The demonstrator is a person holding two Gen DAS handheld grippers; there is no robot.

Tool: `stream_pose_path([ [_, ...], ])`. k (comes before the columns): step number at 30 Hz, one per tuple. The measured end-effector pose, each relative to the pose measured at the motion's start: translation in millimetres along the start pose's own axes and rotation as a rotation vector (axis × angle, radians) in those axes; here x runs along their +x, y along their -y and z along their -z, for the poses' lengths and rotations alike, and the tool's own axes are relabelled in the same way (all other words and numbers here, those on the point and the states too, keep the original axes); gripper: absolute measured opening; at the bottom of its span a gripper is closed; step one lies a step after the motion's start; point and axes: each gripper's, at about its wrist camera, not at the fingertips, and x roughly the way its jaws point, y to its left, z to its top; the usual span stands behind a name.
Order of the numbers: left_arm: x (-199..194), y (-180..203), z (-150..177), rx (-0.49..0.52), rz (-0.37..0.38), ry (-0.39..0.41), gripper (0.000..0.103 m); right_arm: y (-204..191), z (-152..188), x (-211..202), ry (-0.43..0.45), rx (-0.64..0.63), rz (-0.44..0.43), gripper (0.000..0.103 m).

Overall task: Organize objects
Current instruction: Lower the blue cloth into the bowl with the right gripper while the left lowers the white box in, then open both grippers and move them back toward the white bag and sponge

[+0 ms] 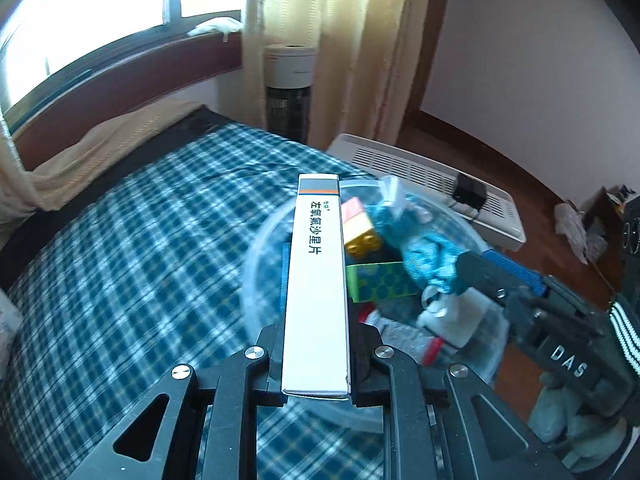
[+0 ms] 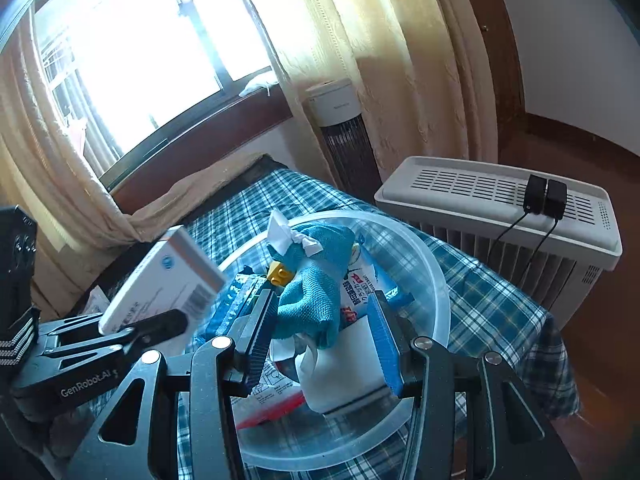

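Note:
My left gripper (image 1: 316,344) is shut on a long white medicine box (image 1: 316,280), held over the left rim of a clear plastic bowl (image 1: 256,248) on the plaid bed. In the right wrist view the same box (image 2: 160,284) tilts up at the left. My right gripper (image 2: 320,336) stands open over the bowl (image 2: 436,276). A teal cloth (image 2: 312,292) lies between its fingers, against the left one and apart from the blue right pad. The bowl also holds a yellow brick (image 1: 362,242), a green brick (image 1: 380,280) and a white bottle (image 2: 336,376).
A white slatted appliance (image 2: 500,208) with two black adapters (image 2: 546,198) on top stands right beside the bed. A tower fan (image 2: 340,128) and cream curtains stand behind. The plaid cover (image 1: 140,240) stretches left toward the window.

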Motion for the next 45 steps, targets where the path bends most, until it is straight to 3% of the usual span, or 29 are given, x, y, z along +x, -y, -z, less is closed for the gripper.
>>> stream_pose_path([
  [6, 11, 12, -3, 0.007, 0.061, -0.027, 0.022, 2, 0, 2, -0.002, 0.013, 0.003, 0.049],
  [8, 14, 13, -4, 0.003, 0.067, -0.036, 0.030, 3, 0, 3, -0.003, 0.016, 0.008, 0.049],
  [10, 14, 11, -2, -0.012, 0.069, -0.031, 0.057, 4, 0, 3, -0.003, 0.016, 0.013, 0.049],
  [17, 4, -4, 0, -0.026, -0.003, 0.020, 0.061, 3, 1, 3, -0.003, 0.014, 0.008, 0.049],
  [21, -5, -16, 2, -0.057, -0.022, 0.053, 0.077, 0, 1, 5, -0.005, 0.011, 0.003, 0.049],
  [28, -16, -40, 7, -0.118, -0.063, 0.086, 0.078, -1, 2, 6, -0.006, 0.010, 0.003, 0.049],
  [34, -13, -52, 13, -0.118, -0.234, 0.119, 0.078, -2, 2, 4, 0.000, 0.010, 0.004, 0.049],
  [45, 15, -38, 16, -0.071, -0.254, 0.073, 0.079, -5, 4, 2, 0.000, 0.011, 0.005, 0.049],
])
